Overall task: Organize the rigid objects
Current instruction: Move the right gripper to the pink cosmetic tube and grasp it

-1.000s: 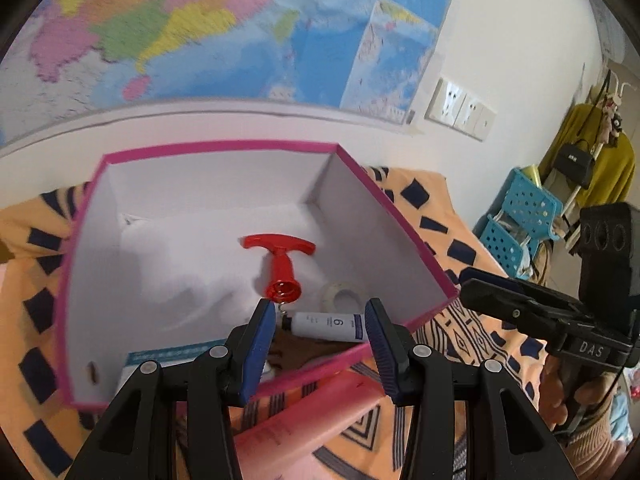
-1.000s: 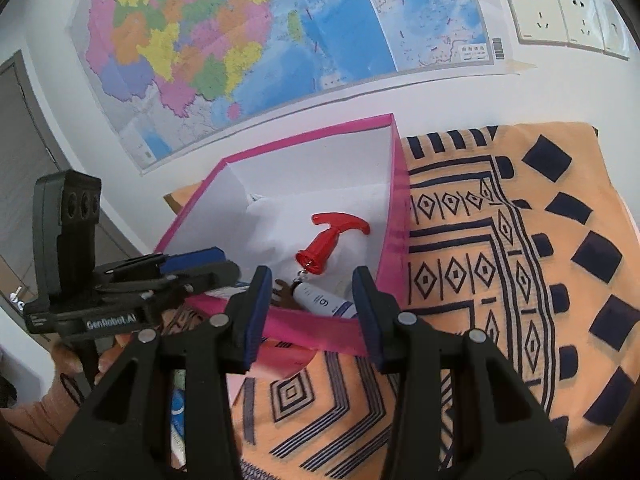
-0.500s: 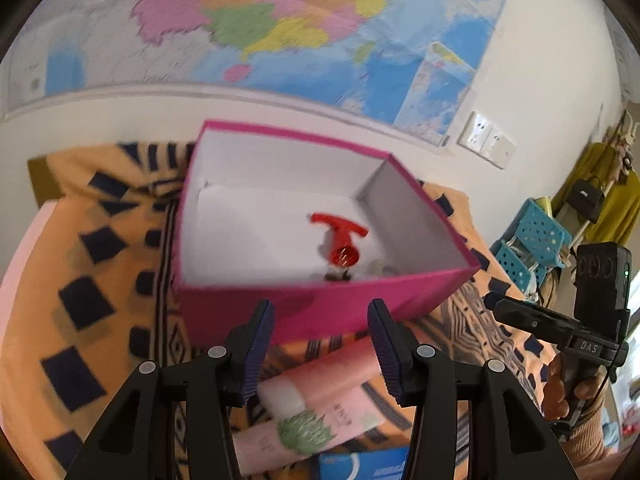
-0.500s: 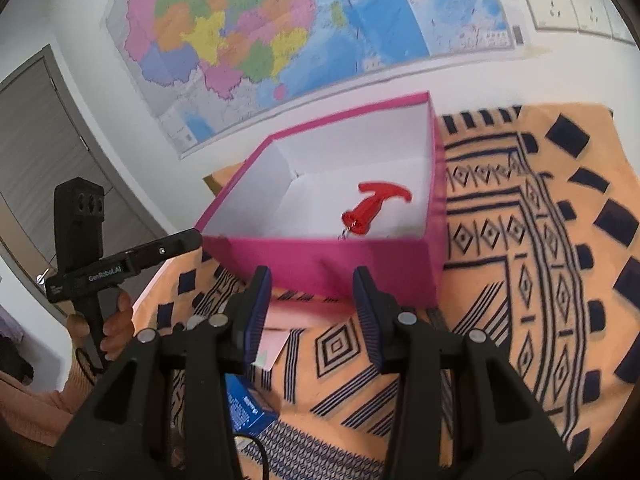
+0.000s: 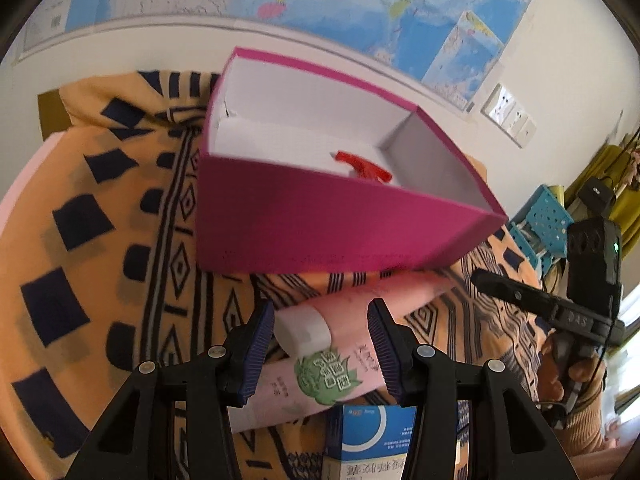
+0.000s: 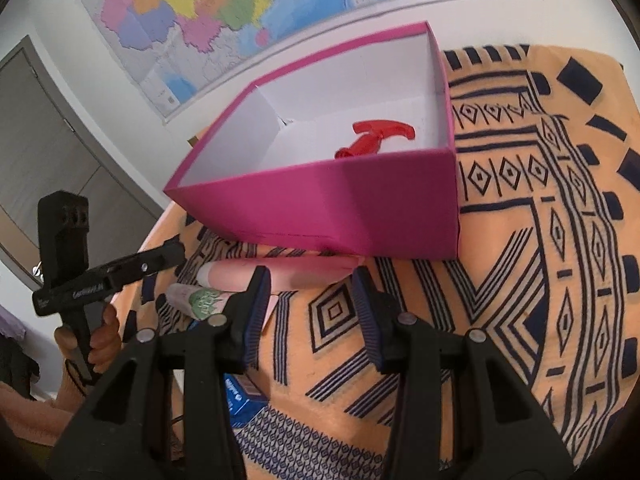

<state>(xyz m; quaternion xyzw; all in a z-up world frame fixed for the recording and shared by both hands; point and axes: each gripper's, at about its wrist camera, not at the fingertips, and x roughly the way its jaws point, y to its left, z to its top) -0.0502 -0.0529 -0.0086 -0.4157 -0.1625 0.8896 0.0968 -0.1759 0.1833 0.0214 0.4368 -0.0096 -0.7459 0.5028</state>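
Both grippers are held open and empty: the left gripper [image 5: 321,344] is poised over 2 pink tubes [image 5: 352,344] lying just before the magenta box [image 5: 320,224], the right gripper [image 6: 312,300] nearby. A red handle [image 6: 376,138] is seen inside the box.

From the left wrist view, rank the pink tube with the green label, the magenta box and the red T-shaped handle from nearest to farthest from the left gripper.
1. Pink tube with the green label: lying on the cloth right between the open fingers of the left gripper.
2. Magenta cardboard box: just beyond the tube, straight ahead.
3. Red T-shaped plastic handle: inside the box, behind its front wall.
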